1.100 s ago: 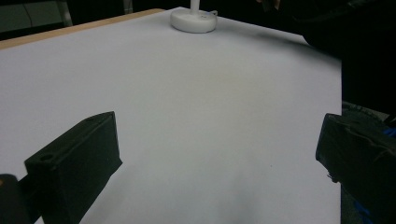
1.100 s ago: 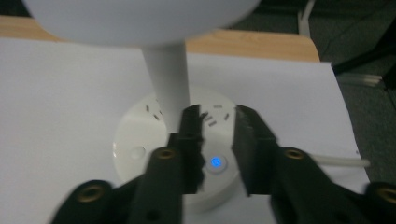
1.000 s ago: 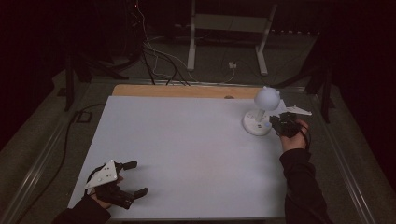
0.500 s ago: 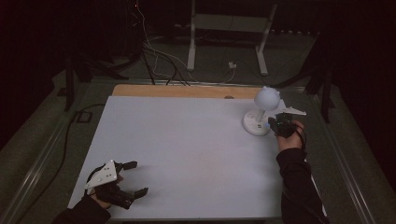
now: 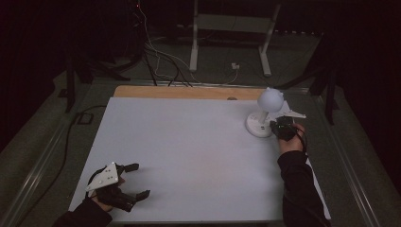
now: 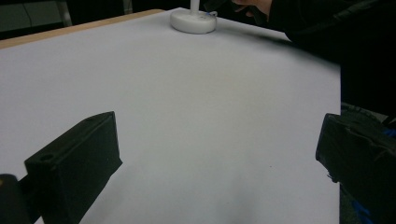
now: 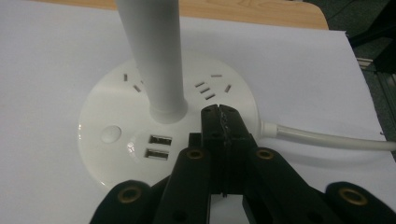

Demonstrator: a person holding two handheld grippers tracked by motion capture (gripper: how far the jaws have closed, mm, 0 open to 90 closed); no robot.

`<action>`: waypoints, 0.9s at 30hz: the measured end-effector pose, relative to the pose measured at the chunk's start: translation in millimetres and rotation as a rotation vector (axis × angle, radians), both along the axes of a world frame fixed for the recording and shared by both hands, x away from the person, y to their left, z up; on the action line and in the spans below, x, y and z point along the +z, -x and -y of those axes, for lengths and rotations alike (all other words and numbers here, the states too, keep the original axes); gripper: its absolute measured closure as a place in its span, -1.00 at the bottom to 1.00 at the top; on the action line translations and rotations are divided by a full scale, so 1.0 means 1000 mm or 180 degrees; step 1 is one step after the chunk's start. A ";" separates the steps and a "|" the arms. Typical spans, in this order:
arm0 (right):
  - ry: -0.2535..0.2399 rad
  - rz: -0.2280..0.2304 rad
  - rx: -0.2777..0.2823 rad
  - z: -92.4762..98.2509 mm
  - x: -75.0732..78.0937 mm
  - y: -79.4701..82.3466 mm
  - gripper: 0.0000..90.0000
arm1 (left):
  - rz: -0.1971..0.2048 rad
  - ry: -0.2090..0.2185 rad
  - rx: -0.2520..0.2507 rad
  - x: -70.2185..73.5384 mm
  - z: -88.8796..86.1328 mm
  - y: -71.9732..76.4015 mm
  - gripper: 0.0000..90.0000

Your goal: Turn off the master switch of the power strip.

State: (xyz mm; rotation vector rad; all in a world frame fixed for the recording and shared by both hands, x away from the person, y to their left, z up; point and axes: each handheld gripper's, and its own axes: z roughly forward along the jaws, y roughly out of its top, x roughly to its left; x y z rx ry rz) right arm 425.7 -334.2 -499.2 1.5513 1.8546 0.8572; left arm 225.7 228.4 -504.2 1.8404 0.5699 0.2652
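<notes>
A white desk lamp with a round head [image 5: 270, 99] stands on a round base [image 5: 258, 126] at the table's far right. The base [image 7: 140, 135] carries socket slots, two USB ports [image 7: 158, 147] and a round button [image 7: 110, 134]. My right gripper [image 7: 219, 111] is shut with nothing between its jaws, its tip over the base just right of the lamp stem [image 7: 154, 56]. My right gripper [image 5: 275, 126] sits at the base's right side in the high view. My left gripper [image 5: 135, 180] rests open at the near left corner, far from the base [image 6: 193, 21].
The white table top [image 5: 189, 151] has a wooden strip [image 5: 189, 92] along its far edge. A white cable [image 7: 327, 140] leaves the lamp base toward the right. Cables and a metal stand [image 5: 231, 28] lie on the floor beyond the table.
My right gripper has edged slightly closer to the lamp base. The left gripper has stayed where it was.
</notes>
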 end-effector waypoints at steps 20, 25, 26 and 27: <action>0.0130 0.0059 -0.0066 -0.004 -0.006 0.001 1.00 | -0.0005 -0.0004 0.0000 0.000 0.001 0.000 -0.99; 0.0116 0.0051 -0.0103 -0.005 -0.006 0.001 1.00 | -0.0003 -0.0005 -0.0005 0.000 0.000 0.000 -0.99; 0.0092 0.0053 -0.0117 -0.004 -0.006 0.001 1.00 | 0.0001 -0.0007 -0.0007 0.000 0.000 0.000 -0.99; 0.0071 0.0053 -0.0123 -0.004 -0.006 0.002 1.00 | 0.0002 -0.0005 -0.0007 0.000 0.000 0.000 -0.99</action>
